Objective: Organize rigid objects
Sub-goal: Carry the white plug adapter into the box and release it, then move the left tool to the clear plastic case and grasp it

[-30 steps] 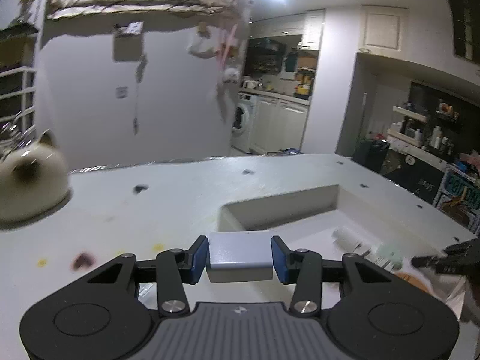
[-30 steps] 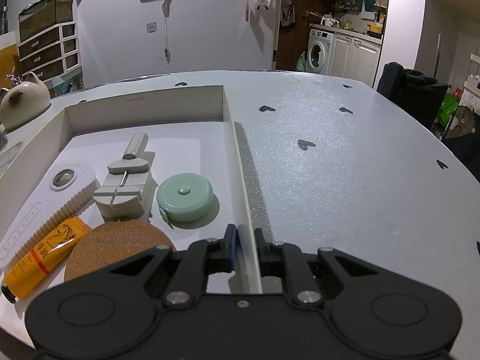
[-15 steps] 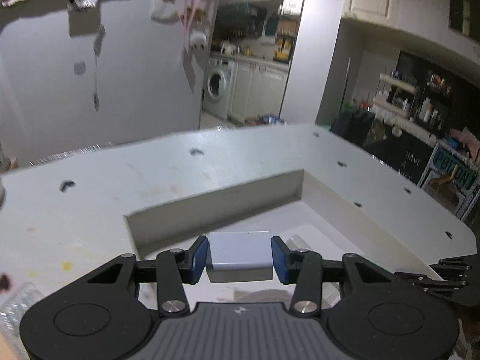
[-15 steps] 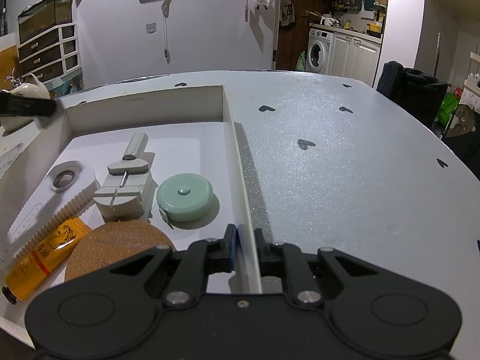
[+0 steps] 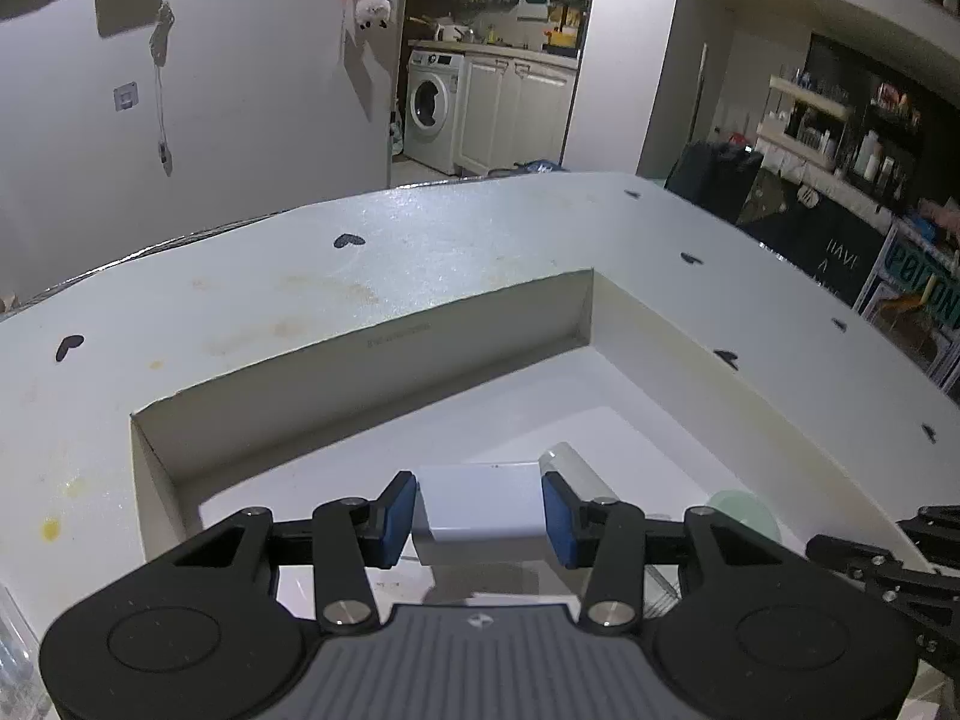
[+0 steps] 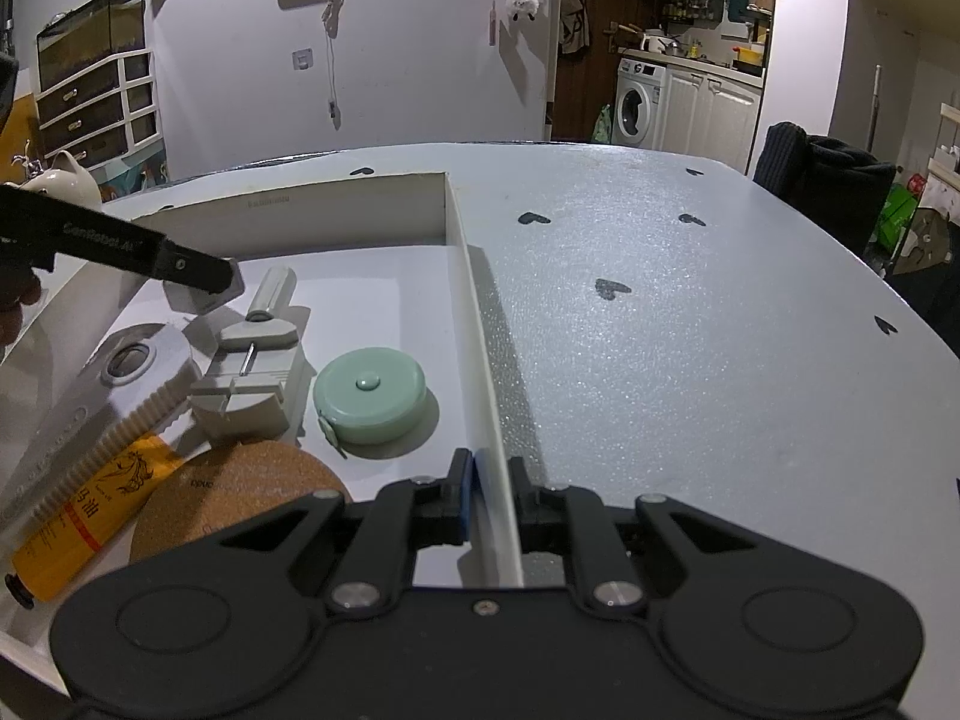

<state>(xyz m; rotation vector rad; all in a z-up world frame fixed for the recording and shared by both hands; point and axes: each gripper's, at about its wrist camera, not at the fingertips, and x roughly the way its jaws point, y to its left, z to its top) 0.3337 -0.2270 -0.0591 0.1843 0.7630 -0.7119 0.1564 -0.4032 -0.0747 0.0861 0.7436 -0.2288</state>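
- Left gripper [image 5: 479,517] is clamping a pale grey block [image 5: 480,510] between its blue pads, holding it above the white tray [image 5: 372,354].
- Right gripper [image 6: 491,495] is pinching the tray's right wall, with the mint tape measure [image 6: 371,393] just ahead-left on the tray floor.

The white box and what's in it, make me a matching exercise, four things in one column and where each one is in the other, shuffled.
Things:
1. white block
2. green tape measure
3. right wall of the white box
4. yellow tube

Places:
A. pinched by the right gripper
B. at the box's near left, beside the cork coaster
C. held over the box by the left gripper
D. flat on the box floor, nearest the right wall

Pairs: 1-C, 2-D, 3-A, 4-B
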